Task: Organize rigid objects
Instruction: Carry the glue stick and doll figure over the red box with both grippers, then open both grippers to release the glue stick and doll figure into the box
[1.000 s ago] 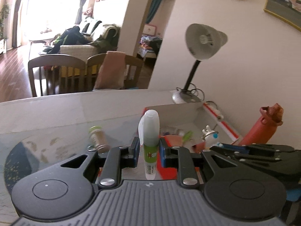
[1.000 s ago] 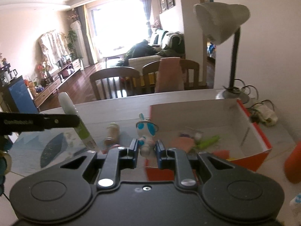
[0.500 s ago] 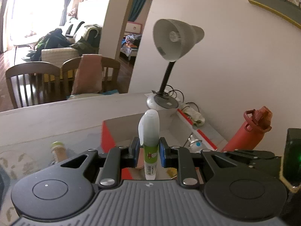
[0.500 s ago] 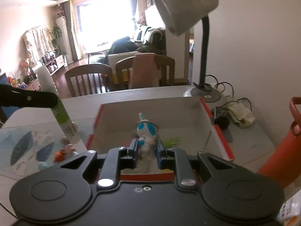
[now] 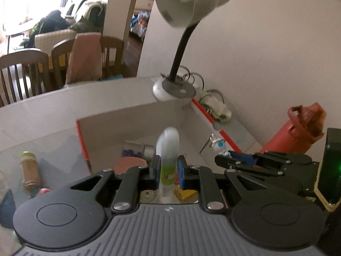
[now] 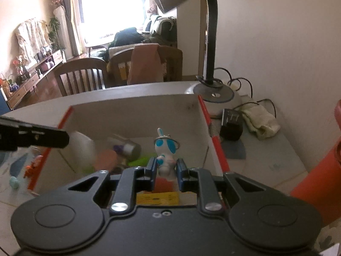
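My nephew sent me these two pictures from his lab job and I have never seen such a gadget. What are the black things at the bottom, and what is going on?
They are hand-held tongs, one in each of a person's hands, each with a camera looking along its fingers. One picture is from the left tongs, shut on a green and white bottle. The other is from the right tongs, shut on a small blue and white rabbit figure. Both hover over an open box with red edges that holds small odds and ends. A desk lamp stands behind it.

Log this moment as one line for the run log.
left tool: shut on glue stick | right tool: shut on rabbit figurine | both over open box | nothing released
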A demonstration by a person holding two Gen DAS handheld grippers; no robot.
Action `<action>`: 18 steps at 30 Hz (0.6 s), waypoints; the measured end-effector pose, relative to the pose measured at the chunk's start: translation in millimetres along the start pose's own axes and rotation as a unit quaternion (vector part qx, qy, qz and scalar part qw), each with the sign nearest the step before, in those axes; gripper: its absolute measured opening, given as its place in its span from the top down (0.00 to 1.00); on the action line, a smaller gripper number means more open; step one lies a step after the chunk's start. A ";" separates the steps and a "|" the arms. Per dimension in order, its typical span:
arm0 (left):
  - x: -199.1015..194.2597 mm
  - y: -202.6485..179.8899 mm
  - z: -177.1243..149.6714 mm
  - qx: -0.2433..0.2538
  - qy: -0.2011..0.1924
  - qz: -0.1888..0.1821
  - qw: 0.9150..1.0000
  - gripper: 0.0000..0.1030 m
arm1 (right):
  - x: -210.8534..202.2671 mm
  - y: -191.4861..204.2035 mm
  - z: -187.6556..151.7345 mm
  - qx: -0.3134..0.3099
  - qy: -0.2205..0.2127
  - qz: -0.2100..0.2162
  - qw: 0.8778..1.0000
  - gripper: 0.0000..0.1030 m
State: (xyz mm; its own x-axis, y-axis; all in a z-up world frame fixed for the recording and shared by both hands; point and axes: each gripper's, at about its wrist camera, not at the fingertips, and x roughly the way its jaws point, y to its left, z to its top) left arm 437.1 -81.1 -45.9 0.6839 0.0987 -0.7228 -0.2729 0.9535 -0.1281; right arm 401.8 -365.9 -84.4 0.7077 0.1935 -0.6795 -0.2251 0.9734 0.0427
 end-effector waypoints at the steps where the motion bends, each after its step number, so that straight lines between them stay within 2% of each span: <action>1: 7.4 -1.1 -0.5 0.001 0.006 0.002 1.000 0.85 | 5.0 -2.6 0.6 0.001 0.005 0.000 1.000 0.82; 11: 69.1 6.5 -9.4 -0.013 0.071 0.023 0.997 0.85 | 48.0 -6.3 -4.8 -0.023 0.066 -0.004 0.998 0.82; 18: 91.4 9.0 -19.1 -0.011 0.106 0.036 0.994 0.85 | 59.4 -2.4 -7.0 -0.039 0.083 -0.001 0.996 0.77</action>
State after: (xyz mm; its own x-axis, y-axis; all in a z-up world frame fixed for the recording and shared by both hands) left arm 484.3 -69.0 -126.1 0.5055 0.1024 -0.8568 -0.3327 0.9393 -0.0841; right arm 439.7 -357.6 -130.0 0.5891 0.1624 -0.7916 -0.2804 0.9598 -0.0118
